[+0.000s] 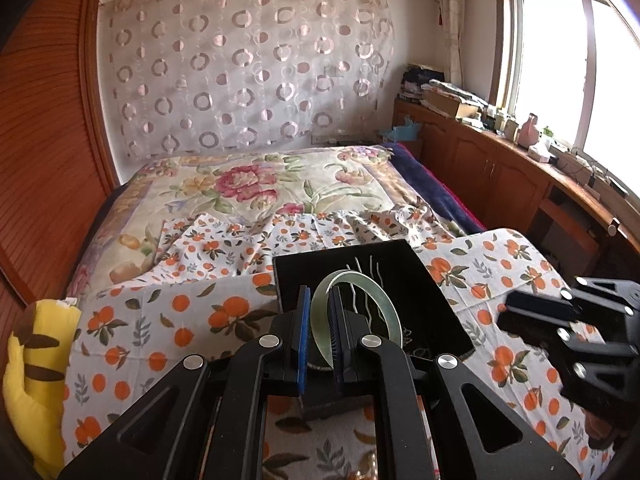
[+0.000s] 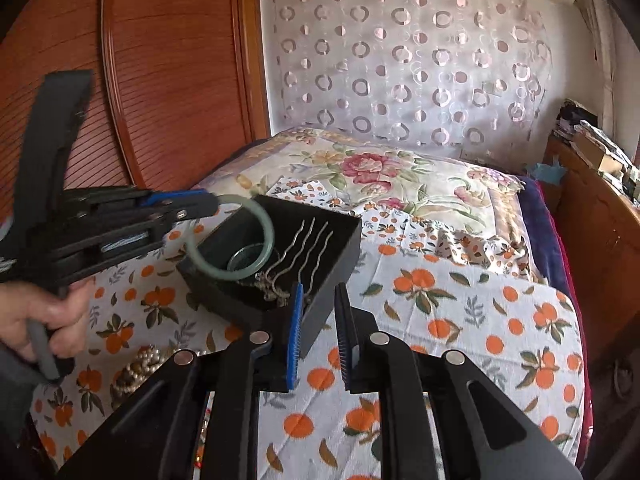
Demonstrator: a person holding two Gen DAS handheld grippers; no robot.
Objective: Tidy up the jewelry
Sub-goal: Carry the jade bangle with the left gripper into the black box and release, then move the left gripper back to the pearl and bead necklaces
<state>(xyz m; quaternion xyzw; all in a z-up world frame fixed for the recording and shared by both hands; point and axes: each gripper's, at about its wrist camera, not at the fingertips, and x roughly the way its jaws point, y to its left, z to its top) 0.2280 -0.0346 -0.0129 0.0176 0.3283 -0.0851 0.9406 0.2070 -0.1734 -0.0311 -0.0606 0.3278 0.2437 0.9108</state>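
Only the right wrist view shows a second bangle [image 2: 246,260] lying in the black box [image 2: 320,300], beside the wavy hairpins [image 2: 304,248]. The left gripper [image 1: 320,308] pinches a green bangle [image 1: 356,312] above that box. The right gripper [image 2: 318,300] stands slightly apart, empty. Pearls [image 2: 140,364] are half hidden.

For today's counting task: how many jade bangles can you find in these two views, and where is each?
2. One bangle is held in the left gripper above the box; a second bangle lies inside the box. More may be hidden.
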